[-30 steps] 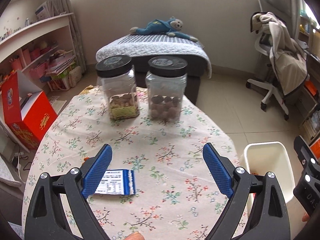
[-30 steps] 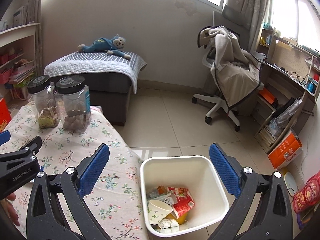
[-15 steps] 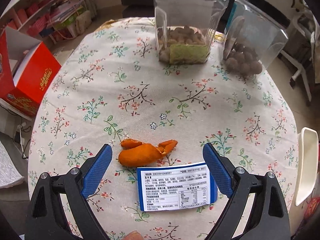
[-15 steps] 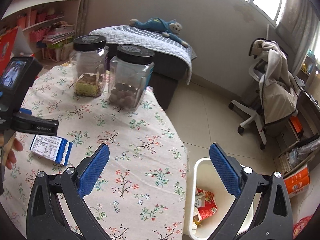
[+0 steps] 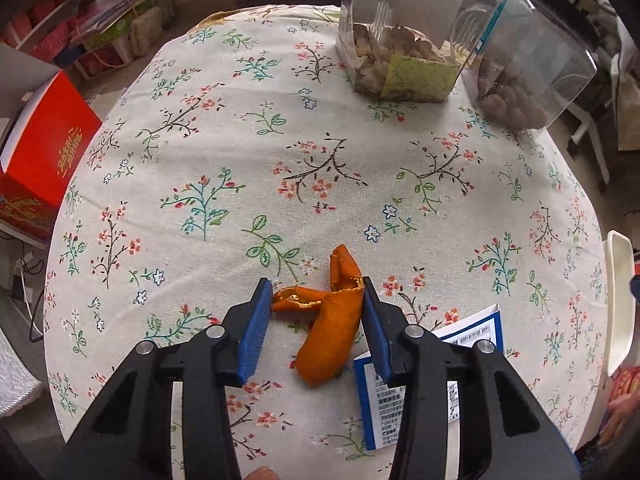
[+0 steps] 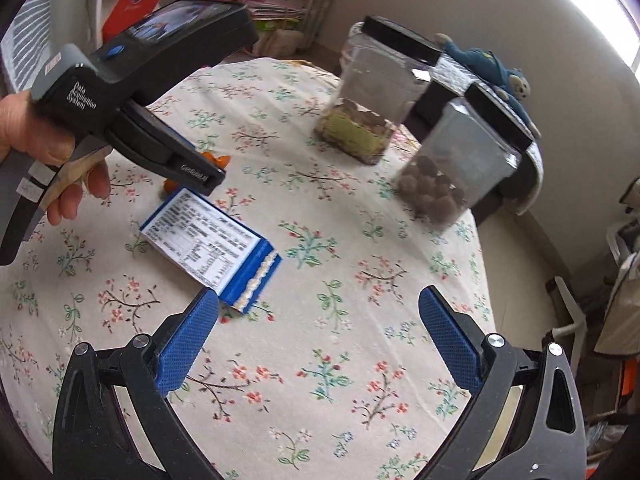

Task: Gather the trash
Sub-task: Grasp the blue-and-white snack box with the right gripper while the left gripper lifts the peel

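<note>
Because the left gripper (image 5: 312, 320) jaws only pinch the curled peel (image 5: 330, 326) on the tabletop (image 5: 320, 140) beside the box (image 6: 212, 246), it may slip free on lifting, while the right gripper (image 6: 318, 344) gapes empty.

On the tabletop (image 5: 224, 152), the peel (image 5: 328, 320) lies between the left gripper's (image 5: 316, 316) fingers. Just right of the peel lies the carton (image 5: 460, 364). Well behind the peel stand two jars (image 5: 404, 60), side by side. The right gripper (image 6: 316, 344) hovers right of the carton.
</note>
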Demonstrator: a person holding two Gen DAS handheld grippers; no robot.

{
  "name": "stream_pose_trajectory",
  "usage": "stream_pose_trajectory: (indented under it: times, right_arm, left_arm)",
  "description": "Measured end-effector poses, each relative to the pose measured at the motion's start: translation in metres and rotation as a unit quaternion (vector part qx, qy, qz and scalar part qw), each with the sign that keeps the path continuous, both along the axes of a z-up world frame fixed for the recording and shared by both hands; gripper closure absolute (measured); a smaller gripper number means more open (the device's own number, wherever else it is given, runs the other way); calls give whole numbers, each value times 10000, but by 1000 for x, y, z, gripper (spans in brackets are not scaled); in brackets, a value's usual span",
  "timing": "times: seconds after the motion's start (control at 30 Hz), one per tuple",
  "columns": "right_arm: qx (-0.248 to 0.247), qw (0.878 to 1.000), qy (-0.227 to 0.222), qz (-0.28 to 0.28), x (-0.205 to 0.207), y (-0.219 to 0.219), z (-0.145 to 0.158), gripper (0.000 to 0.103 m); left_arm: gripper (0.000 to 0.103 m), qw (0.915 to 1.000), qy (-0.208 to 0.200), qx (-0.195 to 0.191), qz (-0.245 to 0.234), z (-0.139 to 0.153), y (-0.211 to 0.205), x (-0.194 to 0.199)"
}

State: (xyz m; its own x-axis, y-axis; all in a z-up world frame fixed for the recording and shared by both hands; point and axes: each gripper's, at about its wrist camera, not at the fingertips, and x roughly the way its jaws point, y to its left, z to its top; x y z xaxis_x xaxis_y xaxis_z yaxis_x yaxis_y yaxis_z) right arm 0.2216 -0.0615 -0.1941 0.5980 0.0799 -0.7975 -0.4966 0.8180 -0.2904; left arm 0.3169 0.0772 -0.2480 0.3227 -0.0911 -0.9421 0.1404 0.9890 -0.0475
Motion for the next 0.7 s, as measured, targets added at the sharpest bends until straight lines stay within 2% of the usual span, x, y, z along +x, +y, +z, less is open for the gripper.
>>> stream_pose_trajectory:
  times: [0.1,0.2,0.33,0.4,0.43,0.47,0.5,0.57,0.7]
  right_arm:
    - [-70,9991,69,412,6,24,-10,7]
    - [-225,9964,135,812,12,43,-20,7]
    - [-525,9902,542,1176,16,60,-47,7]
    - [-194,9912,593,1164,21,58,-46,7]
    - [-18,9905,831,1093,26,57,-46,10]
    - [225,9885,1100,1014,30,55,-47,24]
    - [389,9881,1166,920,32,53,-46,26]
    - [474,9886,1174,813,31,53,-45,27]
    - [972,9870,1199,448,35,49,-32,29]
  left_arm:
    - [61,9999,-68,91,130,4,17,-6]
    - [61,9995,-113,10,282,11,41,-12]
    - [61,9994,-175,-104,268,25,54,-23]
    - [61,9994,-201,-137,254,30,57,-29]
    - [61,9993,-208,-158,267,33,59,-32]
    - [61,9992,-195,-196,287,34,60,-35]
    - [61,9991,-170,-242,311,35,62,-36]
    - [61,9988,-159,-275,374,36,64,-34]
    - [61,9981,-284,-226,488,40,65,-35]
